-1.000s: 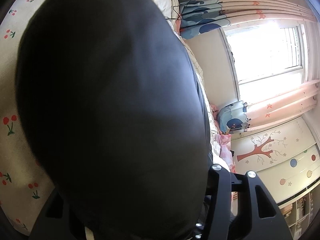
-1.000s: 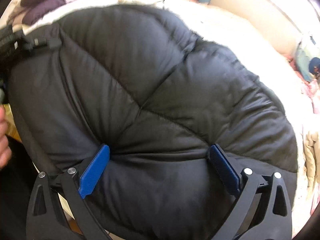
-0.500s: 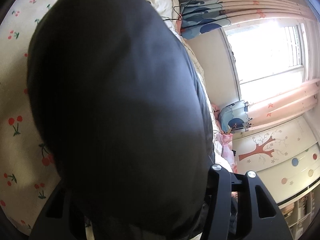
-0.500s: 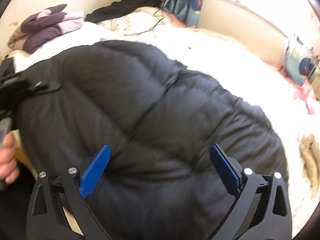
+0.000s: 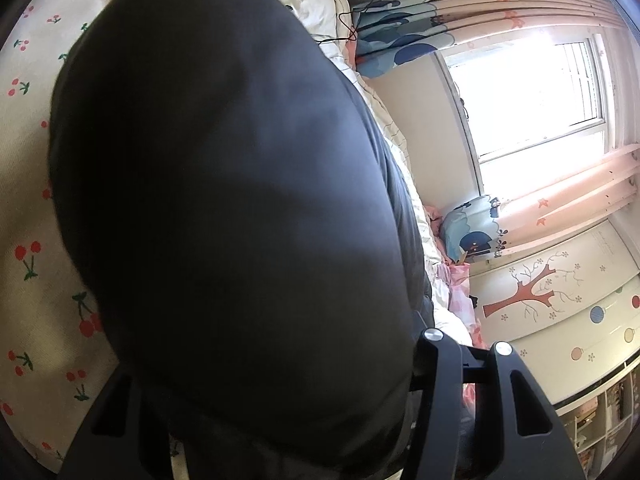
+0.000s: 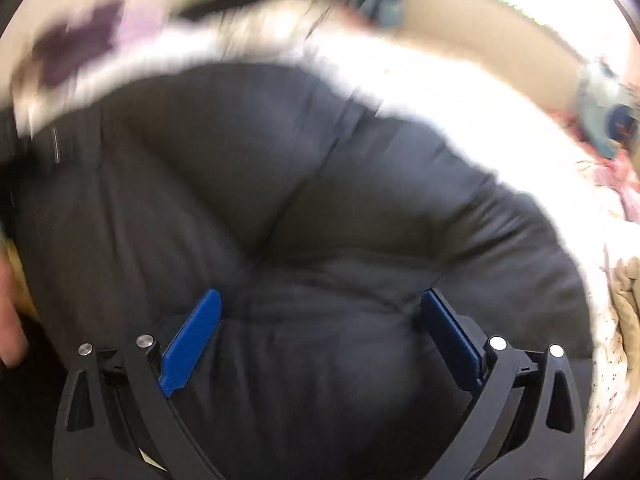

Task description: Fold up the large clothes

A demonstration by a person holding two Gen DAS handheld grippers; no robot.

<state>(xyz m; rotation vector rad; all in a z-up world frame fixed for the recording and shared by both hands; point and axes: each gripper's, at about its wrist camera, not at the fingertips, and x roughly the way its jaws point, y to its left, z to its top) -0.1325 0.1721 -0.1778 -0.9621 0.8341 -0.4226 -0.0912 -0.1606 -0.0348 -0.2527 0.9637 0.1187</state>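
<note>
Sliding rightward across the left wrist view over the last 1 second, the black padded jacket (image 5: 232, 216) is uncovering more of the cherry-print sheet (image 5: 32, 208) on the left of that gripper, while the right wrist view is now smearing with motion blur, so that hand is swinging fast where it was steadier 0.5 seconds ago.

Nearest the right gripper (image 6: 320, 320), the 2 blue pads (image 6: 192, 332) are standing wide apart, pressing onto the quilted surface of the jacket (image 6: 320, 200) rather than pinching a fold; nothing is being held between them. Just ahead of them the stitched seams are meeting in a puffed crease, and beyond that the jacket's far edge is lying against the pale bedding (image 6: 460, 92). At the far left of that gripper, a blurred purple and pink garment (image 6: 80, 44) is sitting near the edge of the bed.

Nearest the left gripper (image 5: 280, 420), the jacket's bulk is draping right over the jaws, hiding the fingertips; I cannot tell how far it is open or whether it is gripping fabric. Only the black frame on its right is showing. Farther off, beyond and to the right, the bright window (image 5: 532, 100) and pink curtains (image 5: 560, 200) are filling the background.

Judging from this, a fold is being carried over: the left side is lifting or hauling a flap while the right is pinning the body flat. The thick padding will probably spring back, so the fold will need pressing down.
</note>
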